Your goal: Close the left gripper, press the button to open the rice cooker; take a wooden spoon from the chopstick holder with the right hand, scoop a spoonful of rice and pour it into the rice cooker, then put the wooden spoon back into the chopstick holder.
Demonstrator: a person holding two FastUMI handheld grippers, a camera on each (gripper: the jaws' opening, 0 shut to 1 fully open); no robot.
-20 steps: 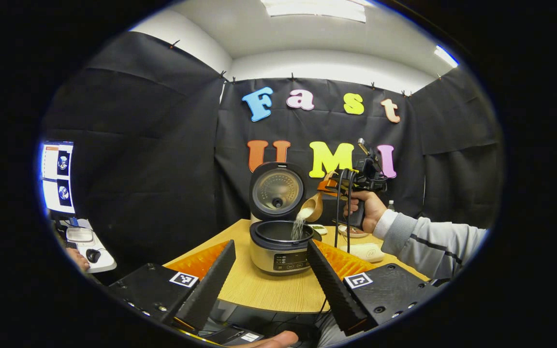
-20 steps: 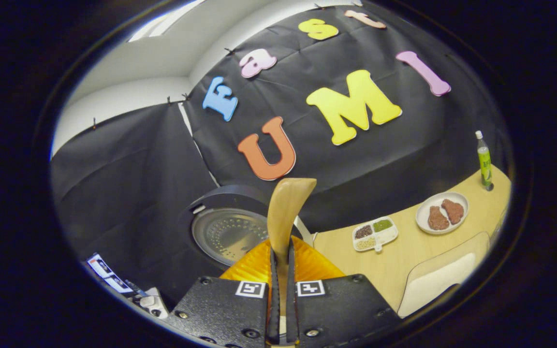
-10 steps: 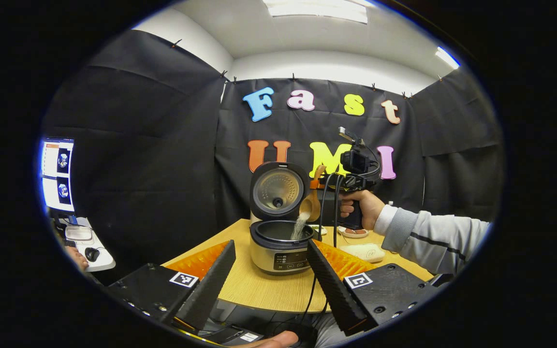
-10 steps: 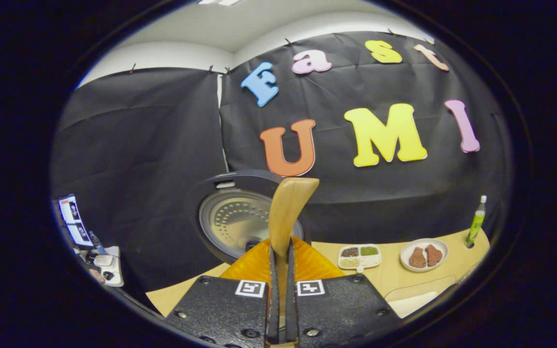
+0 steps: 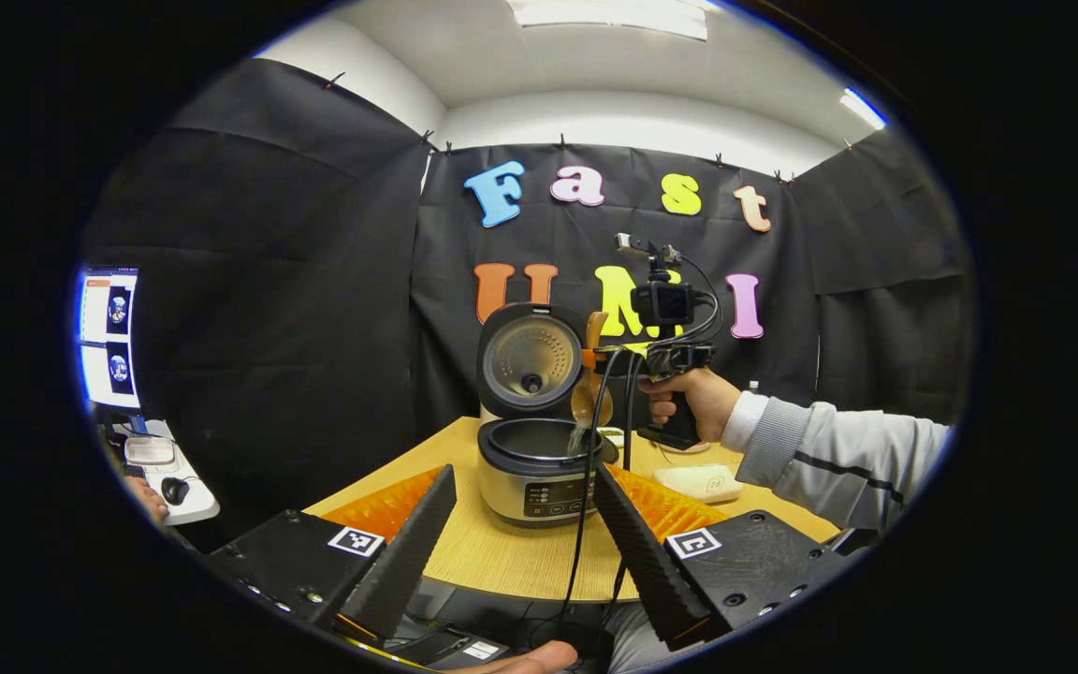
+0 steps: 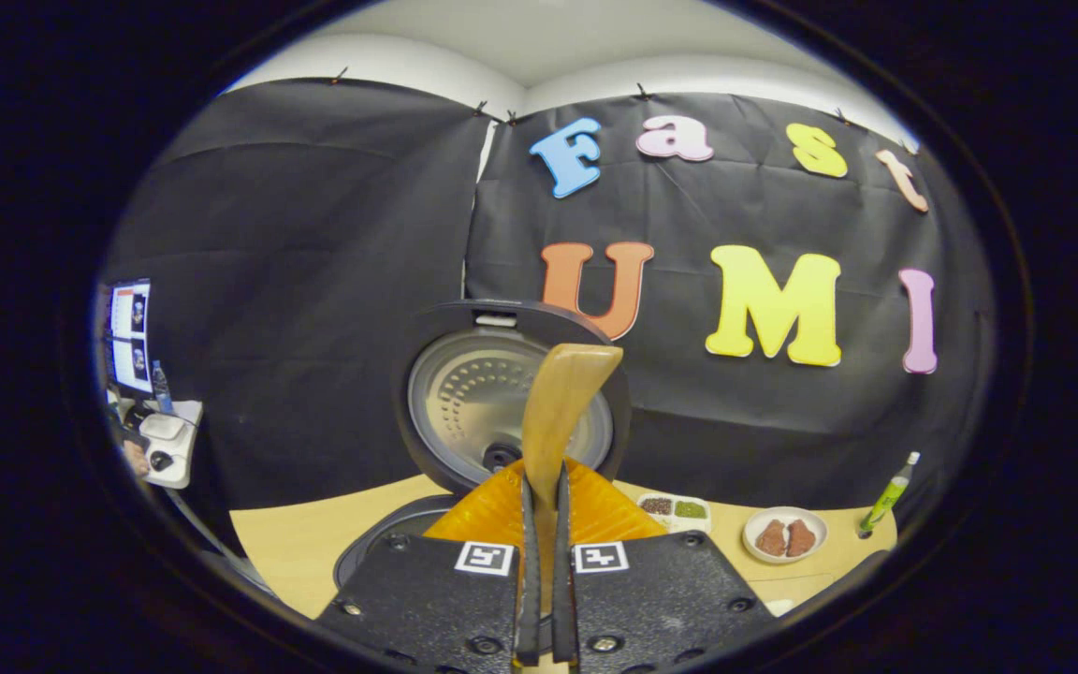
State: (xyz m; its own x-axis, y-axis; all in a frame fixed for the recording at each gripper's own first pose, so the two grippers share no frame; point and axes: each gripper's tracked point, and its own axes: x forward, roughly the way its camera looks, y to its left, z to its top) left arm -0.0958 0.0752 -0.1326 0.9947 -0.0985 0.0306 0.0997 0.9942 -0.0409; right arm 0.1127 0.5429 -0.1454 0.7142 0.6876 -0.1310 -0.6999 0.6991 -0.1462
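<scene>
1. A wooden table [image 5: 511,562] stands in a booth walled with black cloth, under a white ceiling with a light panel.
2. In the right gripper view, the right gripper [image 6: 544,562] has its fingers pressed together on the handle of the wooden spoon [image 6: 558,412], which rises upright between them.
3. In the left gripper view that spoon's bowl [image 5: 584,404] tips down over the open pot, and a thin stream of rice [image 5: 577,437] falls from it into the rice cooker [image 5: 539,468].
4. The cooker's lid [image 5: 530,358] stands upright, its perforated inner plate facing the camera.
5. A hand [image 5: 693,401] in a grey striped sleeve holds the right gripper just right of the cooker.
6. The left gripper [image 5: 525,543] hangs at the table's near edge, fingers spread wide apart and holding nothing.
7. Behind the cooker lie a divided dish of grains [image 6: 675,508], a plate with two brown pieces [image 6: 785,535] and a green bottle [image 6: 887,493].
8. A monitor [image 5: 109,337] glows at far left.
</scene>
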